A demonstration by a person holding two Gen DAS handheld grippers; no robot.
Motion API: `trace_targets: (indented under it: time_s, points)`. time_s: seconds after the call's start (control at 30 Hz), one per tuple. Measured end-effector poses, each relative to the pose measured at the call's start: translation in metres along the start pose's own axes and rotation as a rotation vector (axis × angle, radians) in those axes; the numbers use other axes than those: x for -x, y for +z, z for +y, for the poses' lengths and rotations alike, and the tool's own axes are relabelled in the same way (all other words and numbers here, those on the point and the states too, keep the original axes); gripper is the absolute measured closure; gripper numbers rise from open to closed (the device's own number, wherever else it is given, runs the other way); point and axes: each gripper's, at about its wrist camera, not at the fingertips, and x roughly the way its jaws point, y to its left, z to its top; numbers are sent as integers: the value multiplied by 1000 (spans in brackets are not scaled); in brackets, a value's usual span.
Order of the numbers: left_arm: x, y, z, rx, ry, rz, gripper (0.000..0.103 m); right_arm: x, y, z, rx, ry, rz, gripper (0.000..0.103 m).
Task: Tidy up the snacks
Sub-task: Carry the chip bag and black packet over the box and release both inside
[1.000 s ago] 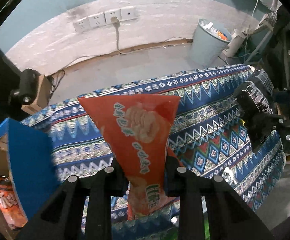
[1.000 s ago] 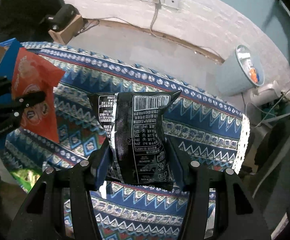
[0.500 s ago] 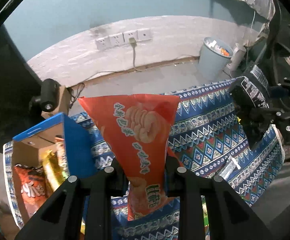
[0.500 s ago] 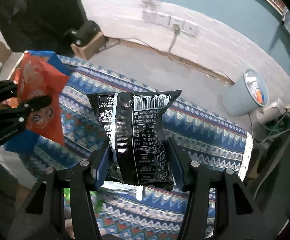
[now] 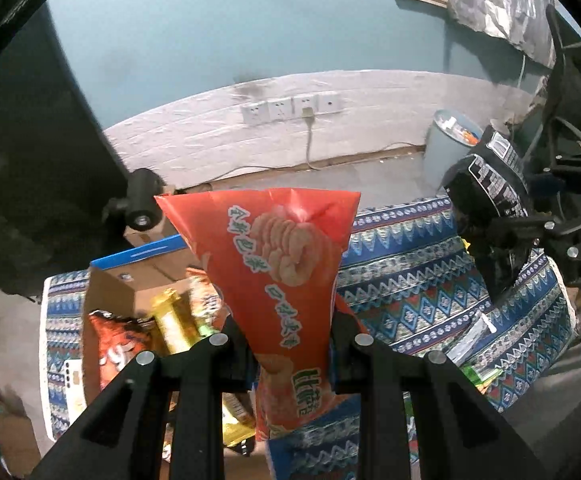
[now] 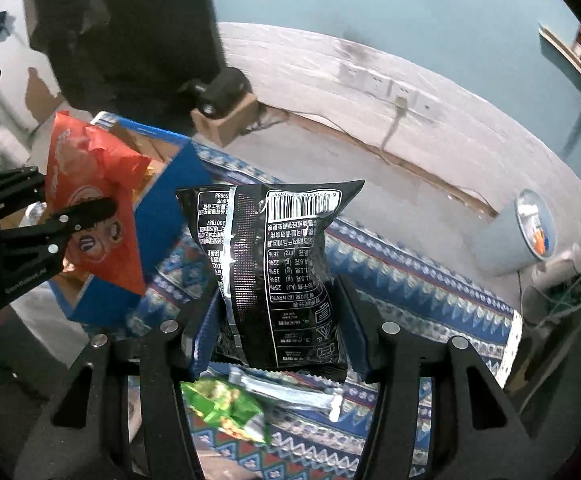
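Carrying snacks to box (image 5: 138,280) | left gripper (image 5: 290,344) jaws clamp orange bag (image 5: 286,264) | right gripper (image 6: 278,320) jaws clamp black bag (image 6: 274,264) | next, likely: lower orange bag in, release

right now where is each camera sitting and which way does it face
Left wrist: on the left claw, facing the wall across the patterned table; its fingers pinch the red bag.
Right wrist: on the right claw, facing the same wall; its fingers pinch the black bag.
Shared: both bags, the cardboard box, the bin.
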Motion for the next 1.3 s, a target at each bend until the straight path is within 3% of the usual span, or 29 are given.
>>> trace_targets:
  time_s: [0.67, 0.9, 1.3]
  points:
    - [34, -48, 98, 122, 103, -45, 77, -26, 60, 121, 189, 111, 0, 49]
    - [26, -68, 135, 171, 147, -24, 77, -52, 79, 158, 220, 156, 44, 49]
    - [-1, -99, 176, 252, 160, 55, 75, -108, 95, 202, 257, 187, 148, 49]
